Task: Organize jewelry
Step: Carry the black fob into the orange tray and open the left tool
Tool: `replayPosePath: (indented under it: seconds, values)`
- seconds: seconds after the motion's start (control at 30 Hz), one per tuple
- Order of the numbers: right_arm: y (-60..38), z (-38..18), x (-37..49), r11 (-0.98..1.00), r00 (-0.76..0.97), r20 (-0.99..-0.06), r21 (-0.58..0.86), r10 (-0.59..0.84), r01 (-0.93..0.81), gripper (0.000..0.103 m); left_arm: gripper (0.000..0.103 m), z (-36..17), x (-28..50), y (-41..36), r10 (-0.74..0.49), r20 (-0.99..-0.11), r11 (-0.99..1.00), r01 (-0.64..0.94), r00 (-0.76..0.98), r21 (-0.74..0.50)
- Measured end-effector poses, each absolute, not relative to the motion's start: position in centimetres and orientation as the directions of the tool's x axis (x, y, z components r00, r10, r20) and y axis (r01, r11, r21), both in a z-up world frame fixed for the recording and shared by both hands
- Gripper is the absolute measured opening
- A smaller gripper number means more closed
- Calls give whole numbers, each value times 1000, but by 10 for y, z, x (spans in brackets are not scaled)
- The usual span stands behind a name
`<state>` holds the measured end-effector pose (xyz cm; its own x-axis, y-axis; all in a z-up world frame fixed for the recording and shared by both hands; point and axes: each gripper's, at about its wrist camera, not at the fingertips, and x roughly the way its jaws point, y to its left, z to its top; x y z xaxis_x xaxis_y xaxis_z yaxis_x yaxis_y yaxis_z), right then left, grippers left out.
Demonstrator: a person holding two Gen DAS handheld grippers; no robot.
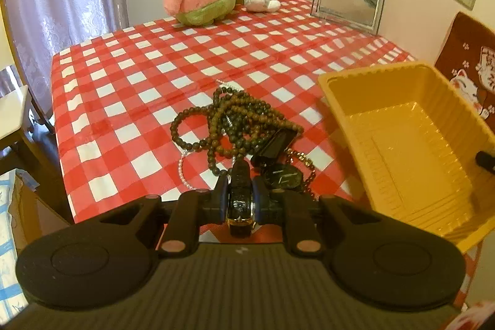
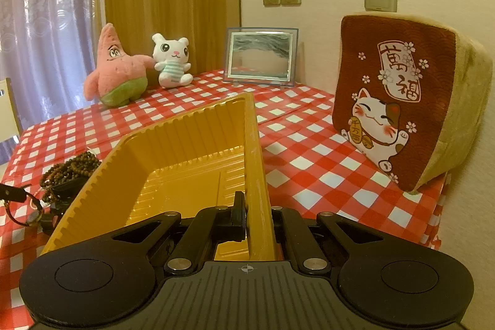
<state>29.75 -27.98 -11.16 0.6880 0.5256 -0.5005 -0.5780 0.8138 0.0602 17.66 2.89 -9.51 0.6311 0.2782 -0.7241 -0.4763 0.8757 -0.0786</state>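
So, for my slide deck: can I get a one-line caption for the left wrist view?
Left gripper clamps a black-strapped watch beside tangled bead strands, empty yellow tray waiting.

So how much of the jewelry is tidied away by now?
Hardly any. The yellow tray is empty, so nothing is put away yet. In hand: the left tool is shut on a black watch, and the right tool clamps the tray's rim, tilting it. Left to do: the bead strings, a second watch and a pearl strand on the table.
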Motion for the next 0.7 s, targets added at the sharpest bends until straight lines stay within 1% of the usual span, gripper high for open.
replayPosePath:
  seconds: [0.1, 0.2, 0.3, 0.4, 0.53, 0.7]
  values:
    - [-279, -112, 298, 811, 685, -501, 58, 529, -583, 4, 14, -83, 174, 24, 272, -707, 881, -465, 653, -90]
    - [-278, -111, 299, 806, 682, -502, 55, 532, -589, 4, 14, -67, 175, 16, 239, -681, 893, -433, 692, -126]
    - [-278, -111, 299, 804, 680, -503, 52, 534, -593, 4, 14, -53, 180, 2, 184, -654, 911, -377, 734, -166]
    - [-278, -111, 299, 802, 678, -504, 50, 535, -595, 4, 14, -46, 191, -17, 102, -637, 928, -303, 764, -215]
    - [-278, -111, 299, 800, 678, -504, 46, 535, -598, 4, 14, -52, 206, -42, -25, -638, 935, -208, 770, -287]
    - [-278, -111, 299, 801, 678, -505, 46, 535, -597, 4, 14, -72, 227, -69, -127, -665, 931, -143, 736, -336]
